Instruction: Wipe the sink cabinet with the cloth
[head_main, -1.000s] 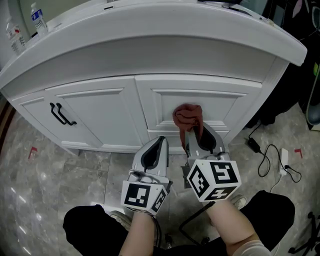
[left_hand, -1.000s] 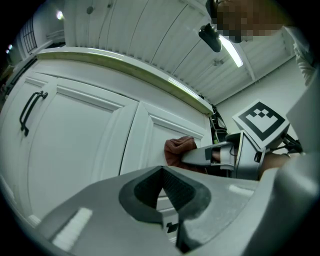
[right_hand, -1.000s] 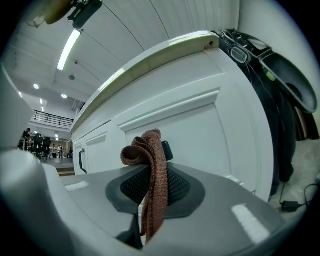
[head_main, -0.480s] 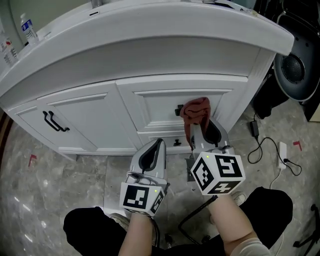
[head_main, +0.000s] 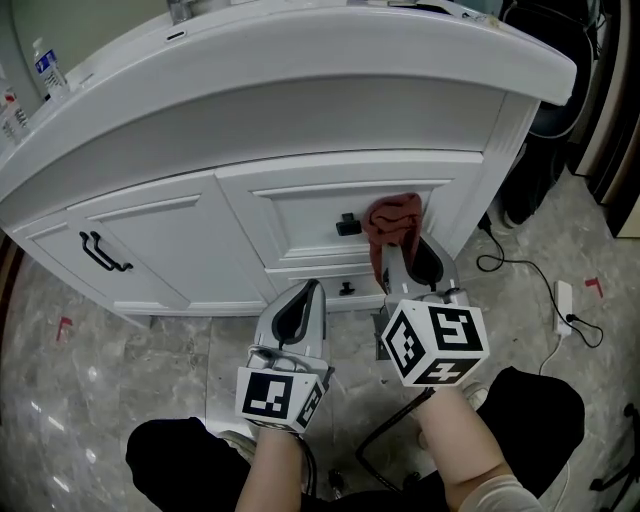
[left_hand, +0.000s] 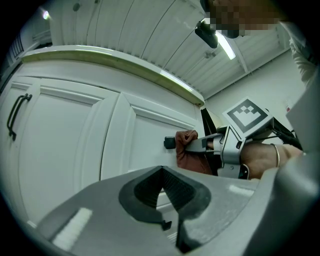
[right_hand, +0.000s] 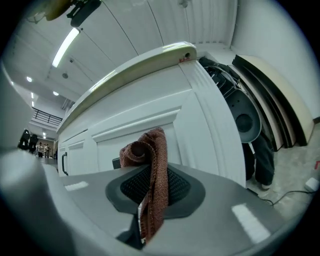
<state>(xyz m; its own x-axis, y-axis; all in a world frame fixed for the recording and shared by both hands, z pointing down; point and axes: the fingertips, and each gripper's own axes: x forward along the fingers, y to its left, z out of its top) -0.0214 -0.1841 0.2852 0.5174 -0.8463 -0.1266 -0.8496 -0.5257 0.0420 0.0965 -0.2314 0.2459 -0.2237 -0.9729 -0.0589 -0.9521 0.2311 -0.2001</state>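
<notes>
Rust cloth (right_hand: 152, 160) pinched inside right claw (head_main: 403, 262).

The cloth (head_main: 392, 222) is reddish brown and knobbly. It is bunched up, with a rolled lump at the top and a strip that hangs down. The right claw (head_main: 405, 255) pinches it tight in the middle. The cloth lies against the front of the sink cabinet (head_main: 200, 230), on a drawer panel near the cabinet's right edge, just beside a small black knob (head_main: 347, 225). The sink cabinet is white, with a wide curved top edge and flat panel doors. One door near the left edge has a long black handle (head_main: 100, 252).
</notes>
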